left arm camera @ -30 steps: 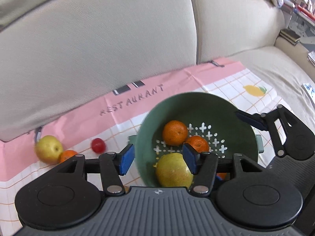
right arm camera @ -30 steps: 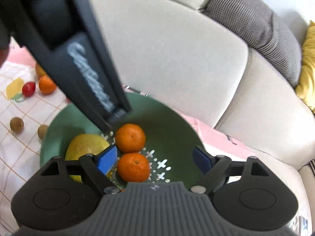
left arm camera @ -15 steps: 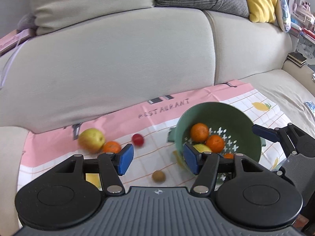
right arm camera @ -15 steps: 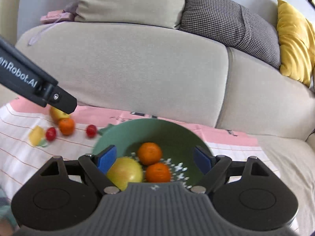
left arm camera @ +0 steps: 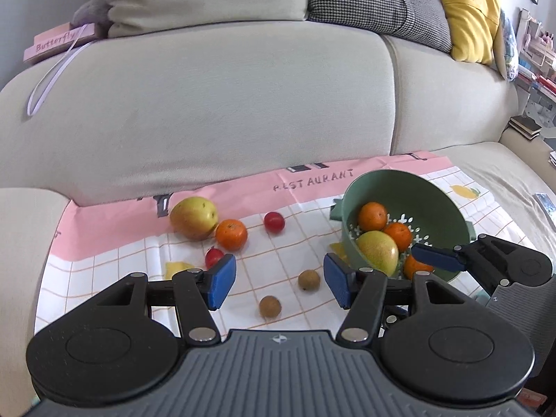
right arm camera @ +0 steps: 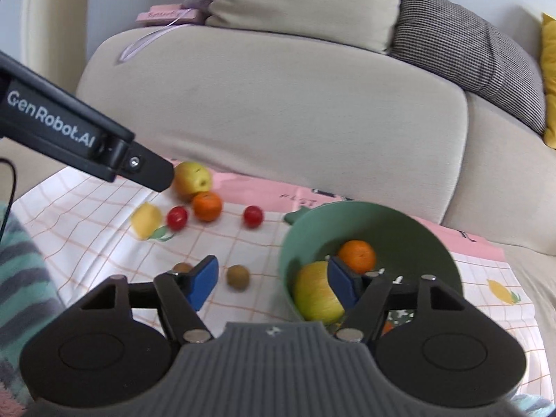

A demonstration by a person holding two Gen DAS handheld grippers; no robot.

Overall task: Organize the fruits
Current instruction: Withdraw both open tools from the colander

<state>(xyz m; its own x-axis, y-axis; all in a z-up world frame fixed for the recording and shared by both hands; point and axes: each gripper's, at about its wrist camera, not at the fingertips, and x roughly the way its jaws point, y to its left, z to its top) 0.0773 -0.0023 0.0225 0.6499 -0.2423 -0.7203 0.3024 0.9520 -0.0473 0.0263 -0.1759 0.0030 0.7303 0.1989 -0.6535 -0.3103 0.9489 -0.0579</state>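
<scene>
Left tool (left arm camera: 279,279) released, jaws wide apart, nothing between them; hovering above the checked cloth (left arm camera: 305,239) spread over the sofa seat (left arm camera: 504,163). Right tool (right arm camera: 272,279) likewise released and empty, raised near the rim of the green colander (right arm camera: 434,239).

Colander tilted toward the cameras, probably because the soft cushion gives no level base. Inside: one large yellow-green fruit (left arm camera: 377,252) low against the near wall, two oranges (left arm camera: 373,216) behind it, a third orange partly hidden behind the right tool's finger.

Outside, loose on the cloth: yellow pear (left arm camera: 193,218) touching an orange (left arm camera: 231,234), two small red fruits (left arm camera: 274,222) near them, two small brown fruits (left arm camera: 270,306) nearest the left tool.

Judgement: sorting partly done; six pieces outstanding. Brown fruits the closest candidates for the left tool. Risk noted: round fruit liable to roll on the yielding cloth, and added weight on the near wall may tip the colander further.
</scene>
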